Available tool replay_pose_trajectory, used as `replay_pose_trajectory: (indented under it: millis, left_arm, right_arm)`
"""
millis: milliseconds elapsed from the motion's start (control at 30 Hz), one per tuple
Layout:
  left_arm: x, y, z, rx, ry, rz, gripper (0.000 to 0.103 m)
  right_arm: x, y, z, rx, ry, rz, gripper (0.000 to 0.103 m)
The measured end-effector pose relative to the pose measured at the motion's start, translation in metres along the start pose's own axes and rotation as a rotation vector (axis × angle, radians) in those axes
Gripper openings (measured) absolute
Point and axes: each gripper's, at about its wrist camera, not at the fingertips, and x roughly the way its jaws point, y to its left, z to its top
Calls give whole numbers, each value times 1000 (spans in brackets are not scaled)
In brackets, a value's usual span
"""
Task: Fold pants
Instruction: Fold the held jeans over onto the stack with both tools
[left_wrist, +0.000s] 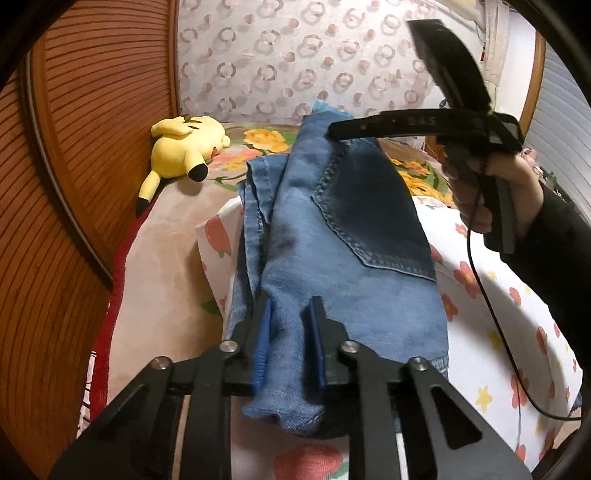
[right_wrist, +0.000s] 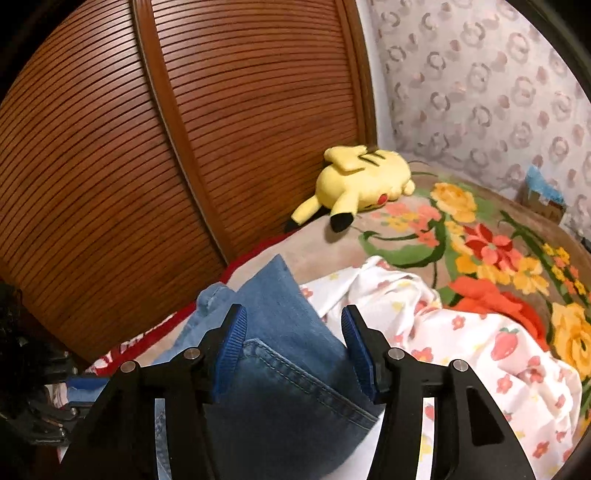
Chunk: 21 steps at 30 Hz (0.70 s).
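While we are looking along our left gripper (left_wrist: 290, 314), its blue pads are pinching a bunched fold of the jeans (left_wrist: 332, 229), so the jaws are clenched on denim. Left of them, a ribbed wooden headboard (left_wrist: 74, 147) is rising beside the bed, and a yellow plush (left_wrist: 184, 144) is lying on its side against it, on the flowered blanket (left_wrist: 266, 142).

The jeans are lying lengthwise on a white strawberry-print sheet (left_wrist: 498, 314) spread over the blanket, running away from us toward the patterned wall (left_wrist: 295, 55). They are showing light, faded blue denim, folded so that a narrower layer is peeking out along the left edge. A darker back pocket (left_wrist: 373, 206) with pale double stitching is sitting on the upper right part. A stitched hem is hanging just below our left pads.

Farther right, a hand (left_wrist: 491, 192) in a dark sleeve is holding our right gripper (right_wrist: 293, 332) over the far end of the jeans. In its own view, a peak of denim with the pocket seam is standing between the blue pads; the left pad is touching the cloth, while the right pad is standing clear of it, so these jaws are released.
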Motion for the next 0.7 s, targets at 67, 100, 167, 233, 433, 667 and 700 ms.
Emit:
replay_pose_trajectory:
  millis: [67, 100, 167, 233, 433, 667, 700]
  left_arm:
    - [-3, -1, -1, 1, -7, -3, 12]
    - [-5, -1, -1, 3, -15, 1, 12]
    - [-10, -1, -2, 1, -27, 3, 10]
    - [-15, 2, -5, -6, -32, 11, 10]
    - [-8, 22, -24, -66, 14, 49, 10]
    - [2, 22, -29, -53, 31, 72, 10]
    - [2, 22, -29, -51, 31, 72, 10]
  right_arm:
    - [5, -2, 3, -1, 13, 29, 16]
    - [5, 0, 4, -18, 2, 41, 12]
    - [-2, 7, 5, -64, -40, 47, 10]
    - [-5, 13, 6, -88, -74, 62, 9]
    - [17, 25, 9, -105, -46, 44, 11]
    - [-14, 9, -1, -28, -91, -11, 28]
    - [-26, 8, -5, -32, -109, -18, 28]
